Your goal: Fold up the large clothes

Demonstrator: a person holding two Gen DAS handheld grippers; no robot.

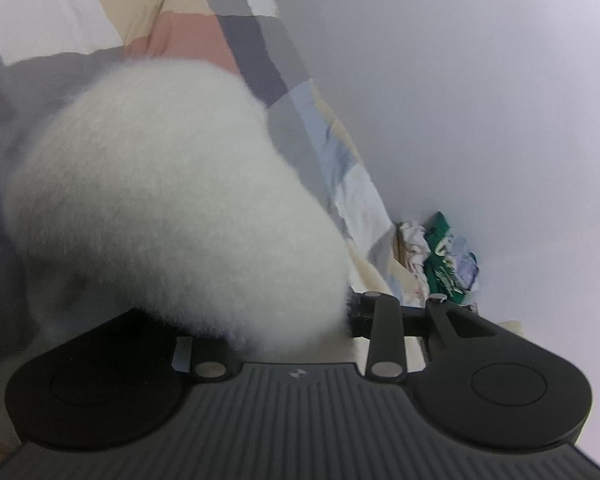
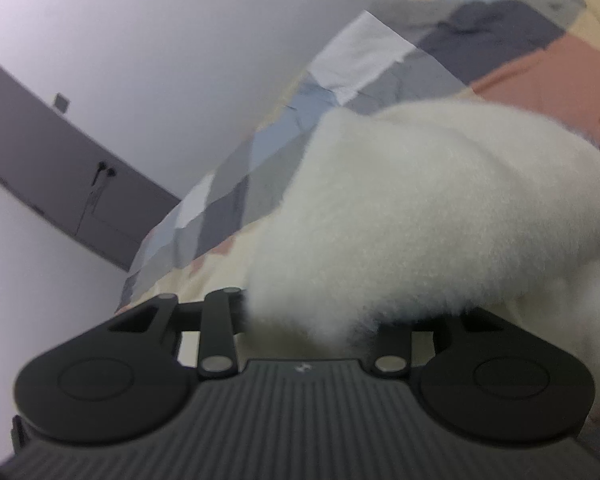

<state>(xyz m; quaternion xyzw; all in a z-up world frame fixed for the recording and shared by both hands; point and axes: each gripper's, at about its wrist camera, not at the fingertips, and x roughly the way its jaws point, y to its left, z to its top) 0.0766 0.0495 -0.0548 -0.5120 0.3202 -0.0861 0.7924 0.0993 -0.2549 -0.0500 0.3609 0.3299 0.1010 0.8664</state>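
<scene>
A fluffy white fleece garment [image 1: 172,200] fills the left wrist view and bulges over my left gripper [image 1: 300,320], whose fingers are buried in the pile; the jaws look closed on the fabric. The same white garment [image 2: 440,220] drapes over my right gripper [image 2: 312,320] in the right wrist view, hiding the fingertips; that gripper also looks closed on it. Both views are tilted. The garment hangs lifted above a patchwork bed cover [image 2: 380,64].
The bed cover [image 1: 260,40] has grey, pink, cream and white patches. A green packet [image 1: 448,256] and crumpled white cloth lie by the wall. A grey door [image 2: 60,168] stands in the white wall [image 2: 180,40].
</scene>
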